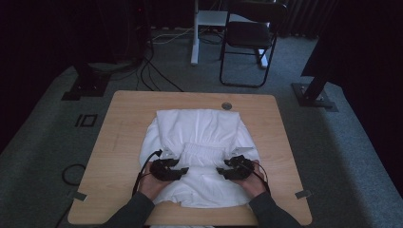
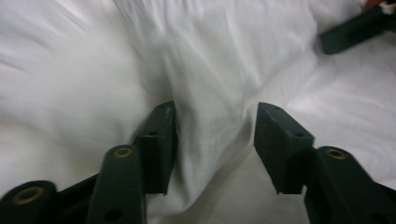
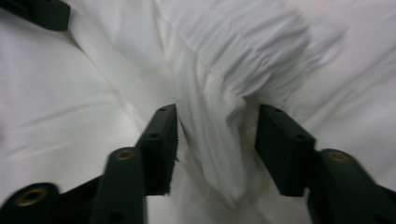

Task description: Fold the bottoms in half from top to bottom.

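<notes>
Loosely, hand-held gripper (image 2: 215, 140) half-open around garment fold (image 2: 210, 116)

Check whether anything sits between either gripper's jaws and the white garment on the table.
Nothing visible does. The left gripper and the right gripper each have a raised fold of the white garment directly between their parted jaws, with no other thing in between.

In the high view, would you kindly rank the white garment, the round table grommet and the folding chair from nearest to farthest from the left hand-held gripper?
1. White garment: directly under the left hand-held gripper, on the table.
2. Round table grommet: near the table's far edge.
3. Folding chair: on the floor beyond the table.
</notes>
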Motion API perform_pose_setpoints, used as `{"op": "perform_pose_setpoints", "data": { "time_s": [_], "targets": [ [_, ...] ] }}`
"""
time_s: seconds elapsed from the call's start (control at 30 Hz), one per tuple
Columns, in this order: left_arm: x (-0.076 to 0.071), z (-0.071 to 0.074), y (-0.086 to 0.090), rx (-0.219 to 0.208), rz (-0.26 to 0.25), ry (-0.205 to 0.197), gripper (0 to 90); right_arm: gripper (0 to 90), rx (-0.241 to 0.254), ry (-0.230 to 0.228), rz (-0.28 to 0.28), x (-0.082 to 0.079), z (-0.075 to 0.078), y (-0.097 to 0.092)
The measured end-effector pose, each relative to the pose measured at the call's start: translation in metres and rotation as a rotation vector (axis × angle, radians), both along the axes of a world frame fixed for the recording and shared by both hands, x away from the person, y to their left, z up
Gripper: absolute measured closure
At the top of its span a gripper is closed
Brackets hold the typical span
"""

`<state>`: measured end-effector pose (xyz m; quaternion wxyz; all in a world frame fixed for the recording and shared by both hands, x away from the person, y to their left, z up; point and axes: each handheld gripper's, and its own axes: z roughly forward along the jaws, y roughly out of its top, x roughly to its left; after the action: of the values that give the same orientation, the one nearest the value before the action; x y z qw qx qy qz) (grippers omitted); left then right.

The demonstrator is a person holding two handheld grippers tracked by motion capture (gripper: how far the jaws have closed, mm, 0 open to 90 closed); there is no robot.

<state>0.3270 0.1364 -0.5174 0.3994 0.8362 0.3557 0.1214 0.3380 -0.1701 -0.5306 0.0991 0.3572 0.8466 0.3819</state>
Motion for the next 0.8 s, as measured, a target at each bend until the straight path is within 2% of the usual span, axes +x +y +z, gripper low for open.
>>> {"op": "perform_pose_setpoints", "data": {
  "time_s": [0.07, 0.13, 0.17, 0.2, 0.23, 0.27, 0.3, 0.33, 0.37, 0.4, 0.5, 0.57, 0.6, 0.63, 0.67, 0.7, 0.8],
  "targets": [
    [0.003, 0.017, 0.006, -0.024, 0.021, -0.046, 47.7, 43.6, 0.050, -0.032, -0.007, -0.002, 0.014, -0.007],
    [0.009, 0.028, 0.011, -0.023, 0.049, -0.069, 48.5, 43.5, 0.083, -0.072, -0.031, -0.001, 0.029, -0.014],
    [0.009, 0.028, 0.011, -0.023, 0.049, -0.069, 51.6, 48.4, 0.091, -0.086, -0.043, 0.000, 0.033, -0.017],
    [0.023, 0.033, 0.013, -0.009, 0.096, -0.067, 59.6, 66.1, 0.096, -0.098, -0.070, 0.005, 0.039, -0.020],
    [0.028, 0.033, 0.012, 0.002, 0.104, -0.061, 69.9, 77.4, 0.100, -0.096, -0.086, 0.010, 0.041, -0.022],
    [0.037, 0.029, 0.009, 0.035, 0.121, -0.060, 78.7, 87.5, 0.106, -0.096, -0.099, 0.015, 0.042, -0.022],
    [0.044, 0.024, 0.005, 0.055, 0.123, -0.046, 86.2, 89.9, 0.095, -0.090, -0.121, 0.025, 0.039, -0.021],
    [0.049, 0.020, 0.003, 0.056, 0.119, -0.025, 89.3, 89.9, 0.077, -0.075, -0.131, 0.034, 0.036, -0.019],
    [0.049, 0.020, 0.003, 0.056, 0.119, -0.025, 89.7, 89.9, 0.077, -0.075, -0.131, 0.034, 0.036, -0.019],
    [0.060, 0.006, -0.008, 0.080, 0.107, 0.007, 89.6, 89.9, 0.034, -0.079, -0.152, 0.049, 0.028, -0.011],
    [0.070, -0.010, -0.014, 0.109, 0.100, 0.047, 88.4, 89.9, -0.020, -0.051, -0.175, 0.068, 0.013, -0.003],
    [0.071, -0.015, -0.015, 0.109, 0.095, 0.058, 86.8, 89.8, -0.023, -0.035, -0.177, 0.071, 0.009, -0.002],
    [0.071, -0.015, -0.015, 0.109, 0.095, 0.058, 86.8, 89.8, -0.024, -0.004, -0.165, 0.075, 0.004, -0.002],
    [0.072, -0.023, -0.015, 0.101, 0.069, 0.064, 86.8, 89.8, -0.024, -0.004, -0.165, 0.075, 0.004, -0.002],
    [0.071, -0.023, -0.014, 0.087, 0.066, 0.063, 84.9, 89.8, 0.007, 0.044, -0.155, 0.077, -0.005, -0.004],
    [0.069, -0.022, -0.013, 0.079, 0.063, 0.059, 83.6, 89.8, 0.043, 0.059, -0.153, 0.075, -0.006, -0.007],
    [0.056, -0.015, -0.013, 0.064, 0.041, 0.027, 80.9, 89.6, 0.119, 0.064, -0.114, 0.064, -0.001, -0.016]
  ]
}}
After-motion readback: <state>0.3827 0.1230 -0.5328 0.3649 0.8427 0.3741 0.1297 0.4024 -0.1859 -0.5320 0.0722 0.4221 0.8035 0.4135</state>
